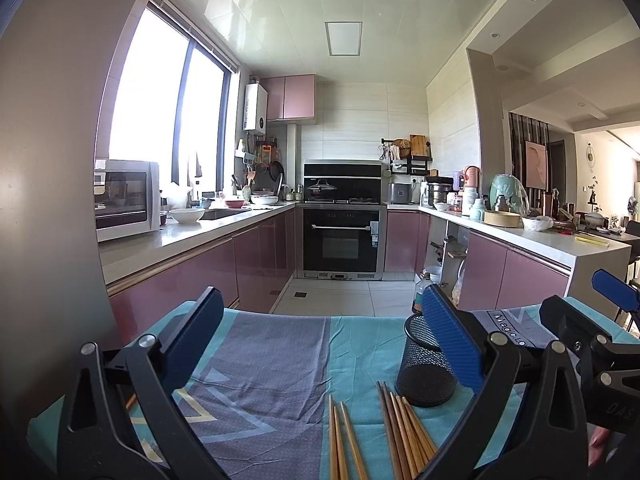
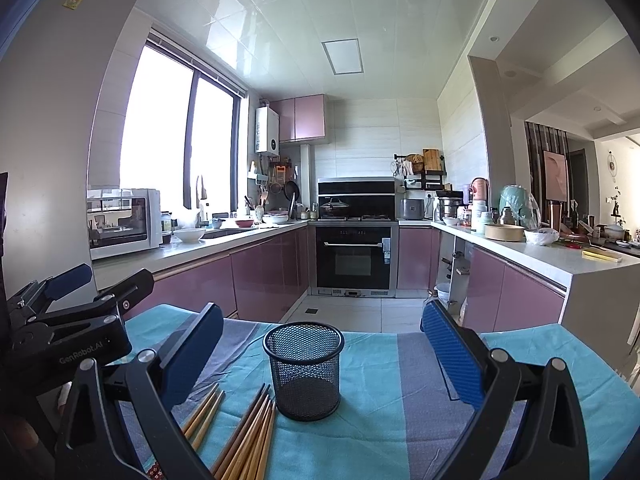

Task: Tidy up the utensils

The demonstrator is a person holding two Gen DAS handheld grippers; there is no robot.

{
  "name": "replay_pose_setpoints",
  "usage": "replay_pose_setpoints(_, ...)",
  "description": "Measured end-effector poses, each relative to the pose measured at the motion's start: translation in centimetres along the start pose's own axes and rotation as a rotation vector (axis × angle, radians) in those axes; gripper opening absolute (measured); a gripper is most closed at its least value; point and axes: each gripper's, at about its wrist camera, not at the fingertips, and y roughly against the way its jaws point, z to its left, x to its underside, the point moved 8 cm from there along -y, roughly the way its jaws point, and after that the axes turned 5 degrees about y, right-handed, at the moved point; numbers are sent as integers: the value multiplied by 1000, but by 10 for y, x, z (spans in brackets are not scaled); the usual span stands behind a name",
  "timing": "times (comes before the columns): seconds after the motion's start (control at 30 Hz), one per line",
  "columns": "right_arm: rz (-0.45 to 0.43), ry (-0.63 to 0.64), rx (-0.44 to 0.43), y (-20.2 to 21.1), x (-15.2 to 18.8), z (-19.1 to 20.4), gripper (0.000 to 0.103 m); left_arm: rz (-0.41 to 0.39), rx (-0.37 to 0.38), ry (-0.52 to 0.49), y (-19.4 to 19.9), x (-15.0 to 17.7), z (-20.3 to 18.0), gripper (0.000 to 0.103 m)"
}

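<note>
A black mesh cup (image 2: 303,372) stands upright and empty on a table covered by a teal and grey cloth (image 2: 372,420). It also shows in the left wrist view (image 1: 424,364). Several wooden chopsticks (image 2: 248,440) lie flat in two bunches in front of the cup, the lighter bunch (image 1: 340,444) to the left and the darker bunch (image 1: 404,432) beside it. My left gripper (image 1: 320,328) is open and empty above the cloth. My right gripper (image 2: 320,340) is open and empty, with the cup between its fingers' lines.
The table's far edge (image 1: 332,316) drops to a tiled kitchen floor (image 1: 332,296). Purple cabinets (image 1: 200,280) run along both sides, with an oven (image 1: 340,240) at the back. A fridge wall (image 1: 40,200) stands close on the left.
</note>
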Motion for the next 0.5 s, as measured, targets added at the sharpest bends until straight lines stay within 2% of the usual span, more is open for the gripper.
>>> replay_pose_setpoints(0.5,-3,-1,-1,1,-2,0,96,-1,0,1,0,0,0,98)
